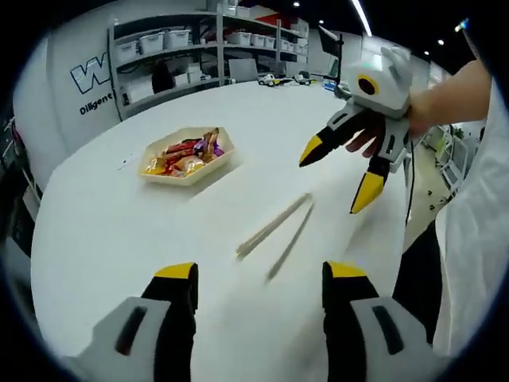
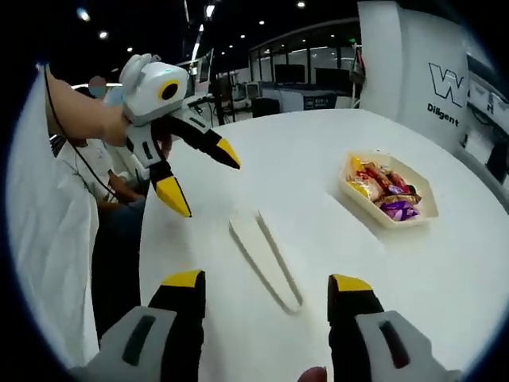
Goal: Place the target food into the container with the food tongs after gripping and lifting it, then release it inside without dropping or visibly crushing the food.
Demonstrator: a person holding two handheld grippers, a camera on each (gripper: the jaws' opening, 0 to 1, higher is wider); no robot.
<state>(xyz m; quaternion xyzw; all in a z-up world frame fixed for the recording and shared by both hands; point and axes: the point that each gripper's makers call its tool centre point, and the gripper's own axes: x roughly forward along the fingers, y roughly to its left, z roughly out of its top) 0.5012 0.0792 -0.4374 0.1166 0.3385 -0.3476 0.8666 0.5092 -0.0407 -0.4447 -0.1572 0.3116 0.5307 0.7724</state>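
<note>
A pair of pale food tongs [image 1: 274, 227] lies flat on the white table, ahead of my left gripper [image 1: 260, 274], whose jaws stand open and empty. A cream tray [image 1: 184, 180] of wrapped snacks [image 1: 189, 153] sits further back to the left. My right gripper [image 1: 339, 173] hovers open above the table, right of the tongs. In the right gripper view the tongs [image 2: 266, 259] lie just in front of my right gripper [image 2: 266, 282], open with nothing in it. The tray [image 2: 374, 216] with the snacks [image 2: 386, 189] is to the right, and my left gripper [image 2: 200, 175] hangs open at upper left.
The round white table [image 1: 119, 231] drops off at its left edge. Grey shelving [image 1: 199, 48] with bins lines the far wall. A white sleeve [image 1: 477, 231] fills the right side. A person [image 2: 95, 171] sits beyond the table's left edge.
</note>
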